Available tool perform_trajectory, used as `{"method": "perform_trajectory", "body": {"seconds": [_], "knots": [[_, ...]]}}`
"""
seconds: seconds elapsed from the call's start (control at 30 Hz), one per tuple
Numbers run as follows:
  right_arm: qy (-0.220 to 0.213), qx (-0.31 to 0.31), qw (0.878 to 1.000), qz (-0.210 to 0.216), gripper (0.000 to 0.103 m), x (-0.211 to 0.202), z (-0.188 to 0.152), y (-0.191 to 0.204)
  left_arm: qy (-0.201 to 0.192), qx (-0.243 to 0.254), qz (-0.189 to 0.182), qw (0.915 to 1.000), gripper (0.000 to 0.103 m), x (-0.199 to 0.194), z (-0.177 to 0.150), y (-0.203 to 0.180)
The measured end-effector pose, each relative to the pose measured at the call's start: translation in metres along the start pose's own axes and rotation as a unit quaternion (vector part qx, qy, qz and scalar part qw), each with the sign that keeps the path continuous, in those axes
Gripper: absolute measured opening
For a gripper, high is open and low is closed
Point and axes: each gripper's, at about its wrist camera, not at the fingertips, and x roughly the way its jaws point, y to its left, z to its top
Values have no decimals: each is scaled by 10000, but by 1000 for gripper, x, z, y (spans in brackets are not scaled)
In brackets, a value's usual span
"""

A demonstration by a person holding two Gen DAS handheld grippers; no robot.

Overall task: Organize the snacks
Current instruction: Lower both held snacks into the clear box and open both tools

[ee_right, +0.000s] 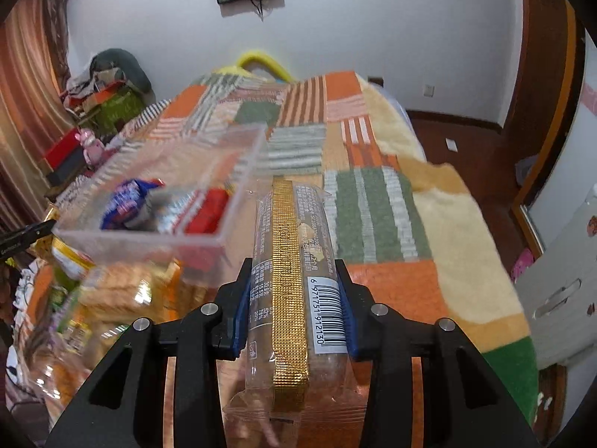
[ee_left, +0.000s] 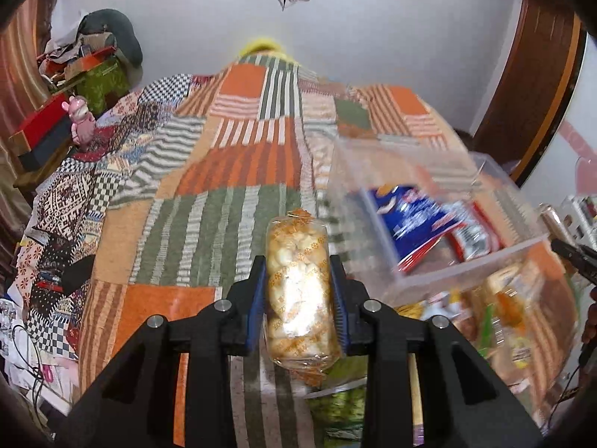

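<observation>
My left gripper (ee_left: 298, 280) is shut on a clear pack of small round biscuits (ee_left: 298, 287), held above the patchwork bedspread (ee_left: 209, 224). My right gripper (ee_right: 294, 291) is shut on a clear snack pack with a gold strip and a barcode (ee_right: 291, 287). A clear plastic bin (ee_left: 466, 265) holding blue and red snack packets (ee_left: 421, 220) lies to the right of the left gripper; it also shows in the right wrist view (ee_right: 141, 240), to the left of the right gripper. Loose snack packs (ee_right: 112, 291) lie in front of the bin.
The bed fills the middle of both views. Red boxes and a pink toy (ee_left: 80, 119) stand at its left side, with piled clothes (ee_left: 100, 41) behind. A wooden door (ee_left: 537, 86) and a white cabinet (ee_right: 559, 254) are on the right. Cables (ee_left: 22, 354) lie at lower left.
</observation>
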Motion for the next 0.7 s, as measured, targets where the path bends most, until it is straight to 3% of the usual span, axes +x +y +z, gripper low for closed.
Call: {"method": "perform_trajectory", "body": {"seconds": [0.33,0.7], "knots": [[-480,-177,9982,302,36,-5,33,28,-479,151,-316,9982,31,-30,30,-32],[-505,-418,9957,659,36,30,55,68,-440,302,-554,9970,31,-10,44,-63]]}}
